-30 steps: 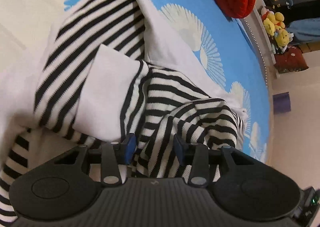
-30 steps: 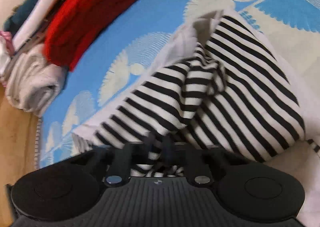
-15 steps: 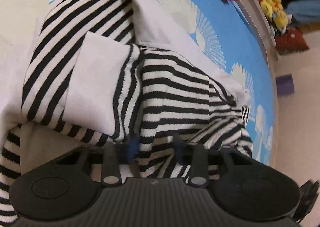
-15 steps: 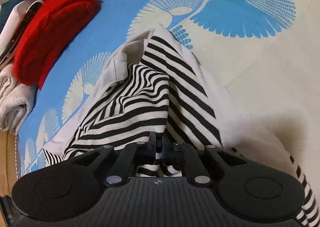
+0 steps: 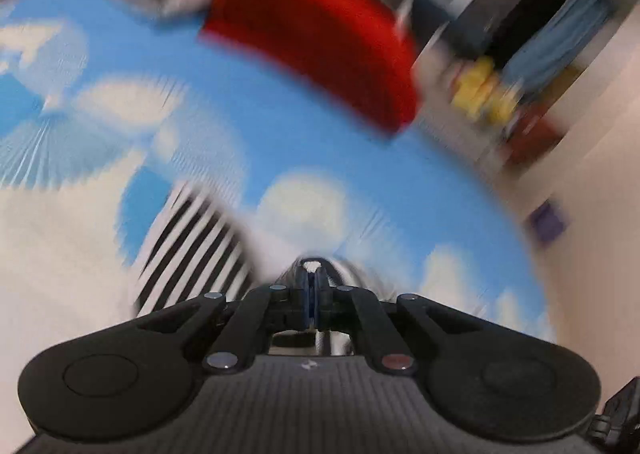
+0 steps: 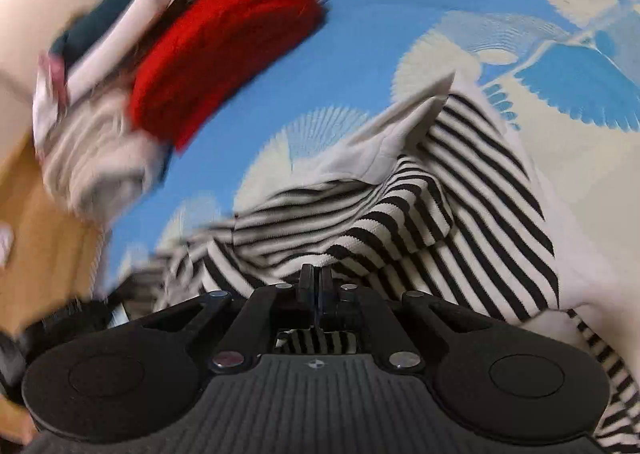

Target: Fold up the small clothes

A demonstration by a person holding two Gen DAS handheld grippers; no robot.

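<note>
Pinching striped garment [image 6: 460, 190] | left tool [image 5: 313, 277] clamped on cloth | right tool [image 6: 315, 281] likewise

Blue patterned bedspread [image 6: 360, 54]; red knit [image 6: 224, 46] at its edge; yellow plush toys [image 5: 486, 94] beyond, blurred.

Motion blur smears nearly the whole left wrist view: the red knit [image 5: 316, 42] is a soft smudge, the yellow shapes [image 5: 486, 94] beyond the blue patterned spread [image 5: 280, 126] cannot be named, and the striped garment [image 5: 192, 246] shows only as streaks. The cloth at the left gripper [image 5: 313, 286] is mostly hidden behind its closed jaws. In the right wrist view, the stacked clothes [image 6: 96, 150] blur at the left edge, and the garment's lower part drops behind the right gripper [image 6: 316, 286].
</note>
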